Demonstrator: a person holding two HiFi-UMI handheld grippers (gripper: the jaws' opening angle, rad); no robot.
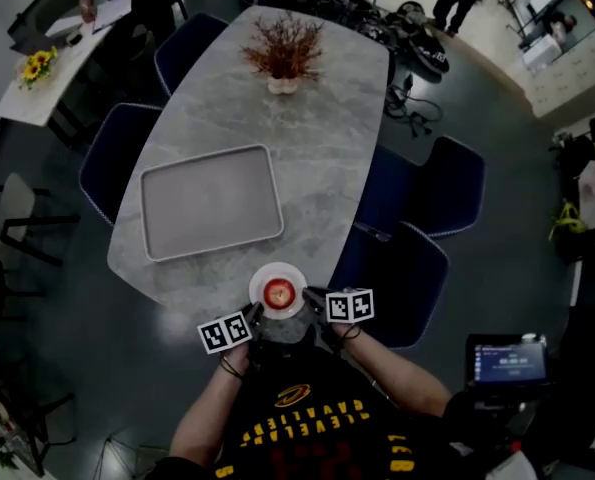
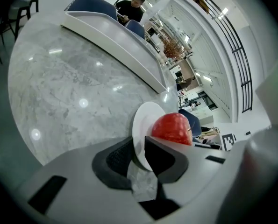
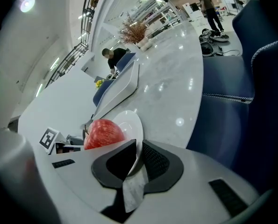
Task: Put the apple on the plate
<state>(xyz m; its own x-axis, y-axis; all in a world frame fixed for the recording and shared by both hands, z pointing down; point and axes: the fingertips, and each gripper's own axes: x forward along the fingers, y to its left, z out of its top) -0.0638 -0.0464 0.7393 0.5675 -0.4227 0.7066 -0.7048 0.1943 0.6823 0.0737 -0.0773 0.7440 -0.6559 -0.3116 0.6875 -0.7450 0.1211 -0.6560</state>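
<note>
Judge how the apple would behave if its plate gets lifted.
Round and loose on the shallow plate, the apple would probably roll if it tilts. The left tongs and right tongs pinch only the thin rim, so the smooth plate might slip.

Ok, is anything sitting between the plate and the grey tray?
Nothing: in the head view only bare marble table shows between the plate and the tray.

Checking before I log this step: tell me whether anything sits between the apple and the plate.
Nothing visible does. The apple rests directly on the plate, with the left tool and right tool each clamped on its rim.
</note>
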